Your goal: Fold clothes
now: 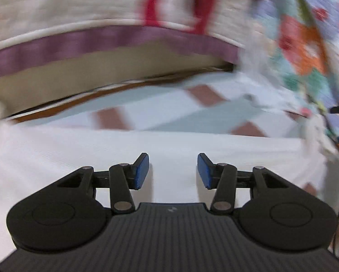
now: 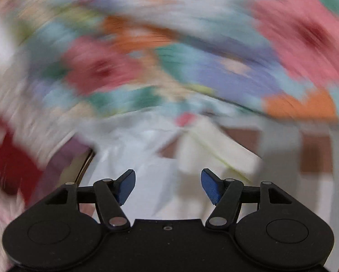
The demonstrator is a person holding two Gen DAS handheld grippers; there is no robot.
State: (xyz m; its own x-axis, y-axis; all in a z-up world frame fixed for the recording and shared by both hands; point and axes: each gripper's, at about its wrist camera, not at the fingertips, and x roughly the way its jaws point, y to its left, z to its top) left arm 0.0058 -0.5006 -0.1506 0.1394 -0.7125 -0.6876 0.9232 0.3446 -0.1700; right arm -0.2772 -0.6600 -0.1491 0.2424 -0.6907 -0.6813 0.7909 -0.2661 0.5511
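1. White garment (image 1: 169, 142) spread flat on the checked cloth, directly under and ahead of the left gripper (image 1: 173, 170); nothing between the blue pads (image 1: 141, 172), jaws wide.
2. Right gripper (image 2: 168, 185) jaws wide too, holding nothing, above rumpled white fabric (image 2: 133, 149); pale folded piece (image 2: 214, 149) just ahead, right of centre.
3. Floral patchwork fabric (image 2: 192, 56) fills the far side of the right view, heavily blurred; in the left view it sits at the right edge (image 1: 305, 45).
4. Checked cloth (image 1: 169, 111), pale squares with brown diamonds, covers the surface.
5. Beyond its far edge: cream fabric with a purple band (image 1: 101, 40) and red print (image 1: 180, 4), blurred.
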